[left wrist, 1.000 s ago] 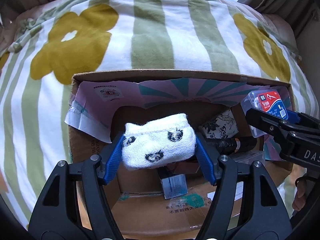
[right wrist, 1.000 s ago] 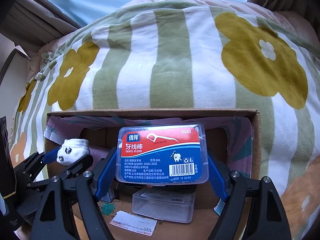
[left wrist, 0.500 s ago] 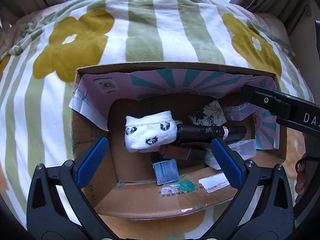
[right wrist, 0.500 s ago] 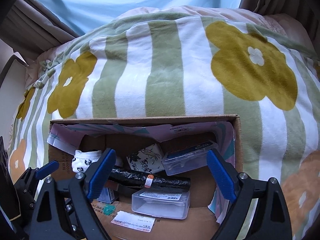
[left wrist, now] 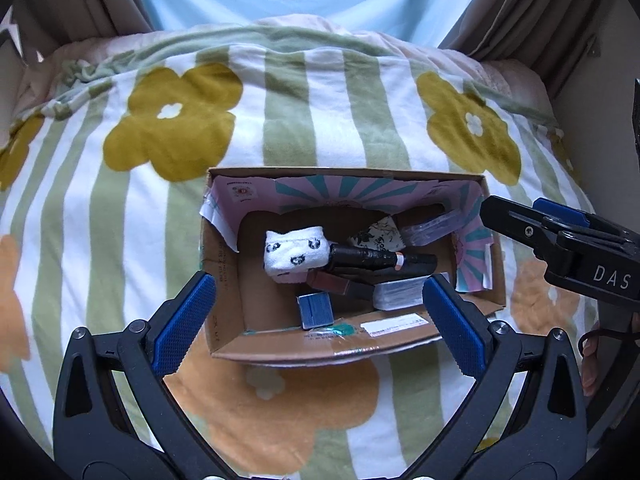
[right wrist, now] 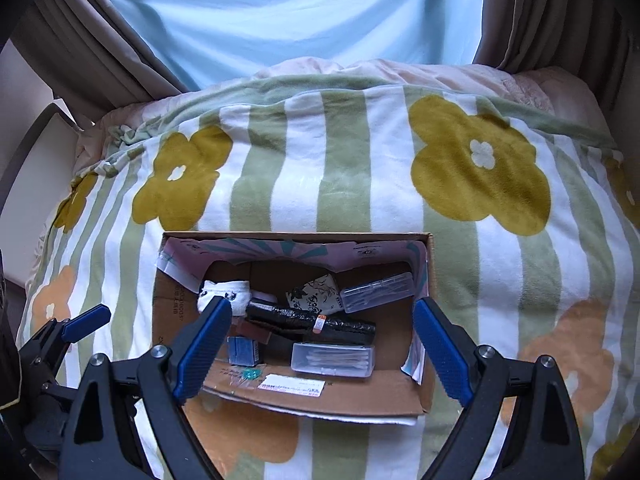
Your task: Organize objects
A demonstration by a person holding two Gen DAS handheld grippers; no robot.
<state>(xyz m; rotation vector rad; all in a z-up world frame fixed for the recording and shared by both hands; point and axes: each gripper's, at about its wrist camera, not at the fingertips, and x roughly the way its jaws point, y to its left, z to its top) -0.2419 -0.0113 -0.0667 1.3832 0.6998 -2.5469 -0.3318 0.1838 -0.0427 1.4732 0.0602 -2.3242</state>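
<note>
An open cardboard box [left wrist: 224,280] [right wrist: 424,384] sits on the flowered blanket. Inside lie a white rolled sock with black prints [left wrist: 296,254] [right wrist: 224,294], a black wrapped tube [left wrist: 376,258] [right wrist: 312,318], the clear dental floss case [left wrist: 432,228] [right wrist: 378,292], a clear swab case [right wrist: 332,360], a small blue box [left wrist: 316,310] [right wrist: 244,350] and a floral packet [left wrist: 378,236] [right wrist: 316,294]. My left gripper [left wrist: 316,320] is open and empty above the box's near edge. My right gripper [right wrist: 320,344] is open and empty above the box.
The green-striped blanket with yellow and orange flowers [left wrist: 320,120] [right wrist: 344,160] covers the bed. Curtains [right wrist: 100,52] hang at the back on both sides. The right gripper's body [left wrist: 576,248] reaches in from the right in the left wrist view.
Both grippers opened and drew back upward. The sock dropped from the left gripper into the box, and the floss case dropped from the right gripper into the box.
</note>
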